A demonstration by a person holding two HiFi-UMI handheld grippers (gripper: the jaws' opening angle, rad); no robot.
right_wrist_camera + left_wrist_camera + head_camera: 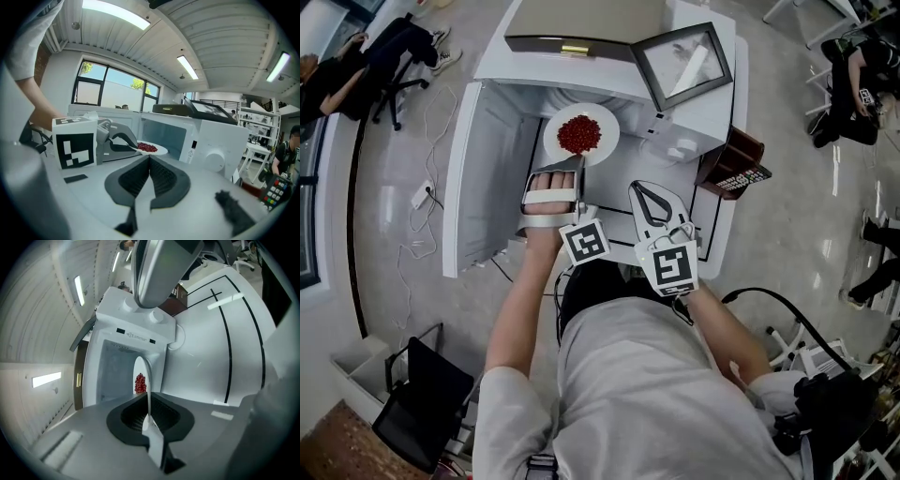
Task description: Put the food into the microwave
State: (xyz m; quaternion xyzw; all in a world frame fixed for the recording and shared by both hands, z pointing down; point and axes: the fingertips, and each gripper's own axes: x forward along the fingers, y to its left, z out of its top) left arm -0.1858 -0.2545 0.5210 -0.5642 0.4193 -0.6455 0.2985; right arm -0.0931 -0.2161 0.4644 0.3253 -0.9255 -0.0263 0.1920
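Observation:
A white plate (602, 141) heaped with red food (579, 133) hangs in front of the open microwave (581, 66). My left gripper (569, 165) is shut on the plate's near rim. In the left gripper view the plate (148, 394) stands edge-on between the jaws of the left gripper (149, 403), with the food (140, 383) and the microwave cavity (115, 376) beyond. My right gripper (643, 190) hovers beside it, shut and empty. The right gripper view shows the right gripper (149, 161) closed, the plate (157, 150), the left gripper (123, 139) and the cavity (164, 133).
The microwave door (684, 58) stands swung open to the right. A dark red holder with a keypad device (733, 169) sits right of the microwave on the white table (487, 187). People sit on chairs at the far left (356, 70) and far right (853, 94).

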